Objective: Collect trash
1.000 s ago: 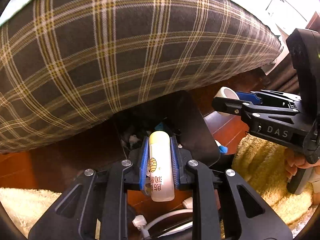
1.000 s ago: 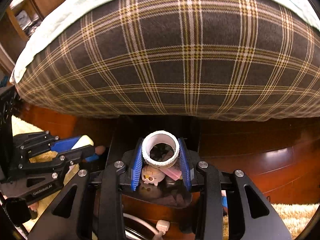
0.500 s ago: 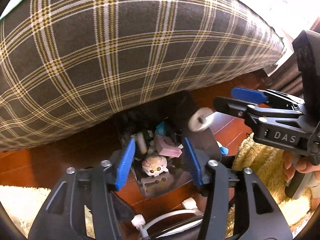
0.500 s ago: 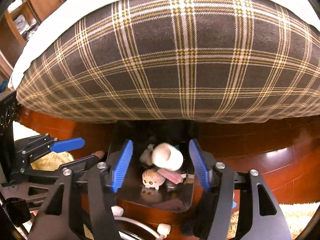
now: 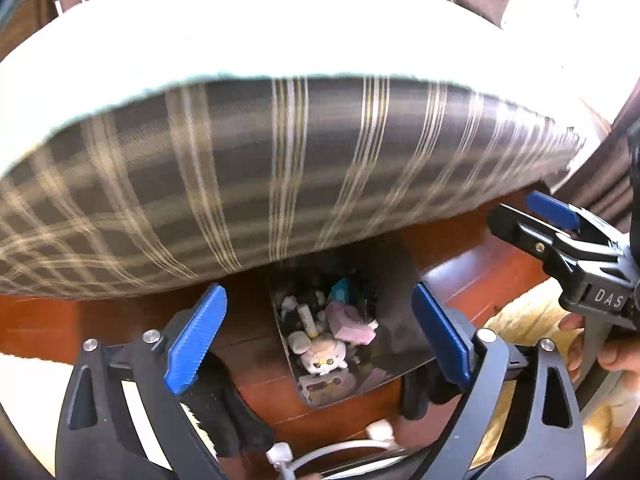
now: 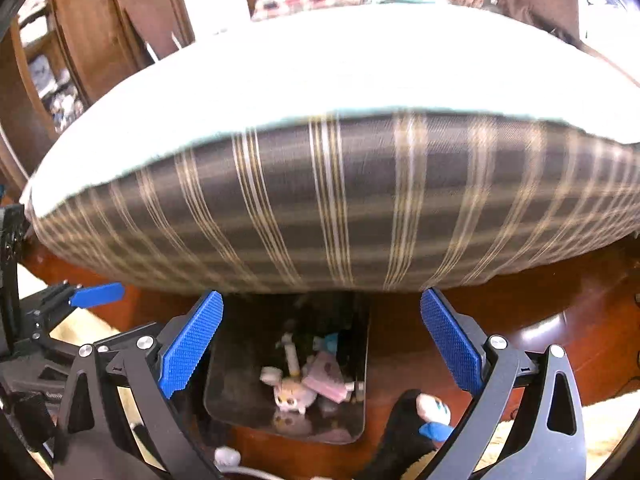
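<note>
Hanging over a dark trash bin (image 5: 394, 344), the left gripper (image 5: 320, 336) has its blue pads spread wide and its jaws are opening, with nothing between them but the view down into the bin. The right gripper (image 6: 320, 346) hangs above the same bin (image 6: 240, 380) from the other side, its jaws also opening and bare.

Inside the bin lies the collected trash: a small plush animal (image 5: 323, 357), a pink box (image 5: 352, 322), a white tube (image 5: 306, 318), a white tape roll (image 5: 297, 340) and a blue scrap (image 5: 342, 288), all piled together at the bottom. The right wrist view shows the plush animal (image 6: 290, 394) and the pink box (image 6: 326, 382) touching.

A plaid-sided mattress (image 5: 280, 184) with a pale sheet on top bulges over the far end of the bin and hides that edge. The bin stands on a red-brown wooden floor (image 5: 460, 276). A white cable (image 5: 340, 450) with plugs lies just in front of it, and a cream shaggy rug (image 5: 520, 316) lies to the right, where a hand (image 5: 616, 356) grips the right gripper's handle. A black sock (image 6: 400, 432) lies near the bin's right corner.
</note>
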`<control>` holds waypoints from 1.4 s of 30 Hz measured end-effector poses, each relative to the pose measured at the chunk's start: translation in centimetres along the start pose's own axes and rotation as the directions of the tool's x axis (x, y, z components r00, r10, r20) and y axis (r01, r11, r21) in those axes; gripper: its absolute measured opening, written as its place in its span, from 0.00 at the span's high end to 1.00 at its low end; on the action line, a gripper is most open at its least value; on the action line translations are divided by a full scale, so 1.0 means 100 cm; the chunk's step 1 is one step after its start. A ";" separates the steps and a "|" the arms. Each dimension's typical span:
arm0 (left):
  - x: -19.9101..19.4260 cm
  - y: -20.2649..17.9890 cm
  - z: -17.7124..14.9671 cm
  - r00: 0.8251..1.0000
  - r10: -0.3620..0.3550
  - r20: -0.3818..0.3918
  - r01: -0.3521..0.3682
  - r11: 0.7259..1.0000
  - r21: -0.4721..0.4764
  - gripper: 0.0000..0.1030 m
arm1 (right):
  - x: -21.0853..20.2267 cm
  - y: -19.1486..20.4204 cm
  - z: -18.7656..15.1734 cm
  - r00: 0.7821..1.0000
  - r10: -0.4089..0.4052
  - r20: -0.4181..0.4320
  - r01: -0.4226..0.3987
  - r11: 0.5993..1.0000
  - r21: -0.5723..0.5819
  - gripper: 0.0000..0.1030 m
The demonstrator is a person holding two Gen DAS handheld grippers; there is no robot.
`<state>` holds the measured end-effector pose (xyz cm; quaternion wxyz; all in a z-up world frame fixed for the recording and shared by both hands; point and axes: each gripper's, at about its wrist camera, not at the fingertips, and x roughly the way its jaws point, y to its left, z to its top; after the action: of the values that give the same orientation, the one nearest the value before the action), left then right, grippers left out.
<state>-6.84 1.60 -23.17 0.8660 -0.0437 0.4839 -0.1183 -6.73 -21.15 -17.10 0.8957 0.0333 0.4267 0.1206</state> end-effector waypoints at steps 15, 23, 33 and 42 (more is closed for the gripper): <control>-0.179 -0.039 0.049 0.903 0.072 0.424 -0.109 0.992 0.063 0.08 | -0.173 0.012 0.065 0.904 -0.145 0.402 0.167 0.986 -0.019 0.03; -0.221 -0.058 0.062 0.867 0.059 0.495 -0.118 0.989 0.089 0.08 | -0.211 0.021 0.072 0.866 -0.191 0.463 0.213 0.977 0.006 0.03; -0.238 -0.067 0.063 0.841 0.061 0.538 -0.137 0.985 0.103 0.08 | -0.218 0.013 0.070 0.853 -0.211 0.476 0.210 0.976 0.058 0.03; -0.239 -0.067 0.066 0.834 0.060 0.548 -0.142 0.984 0.108 0.08 | -0.220 0.012 0.071 0.847 -0.217 0.486 0.206 0.976 0.076 0.03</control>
<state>-14.40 0.72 1.38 0.9734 0.0129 0.2106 -0.0897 -14.84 -25.06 4.18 0.9820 0.0251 0.1873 0.0044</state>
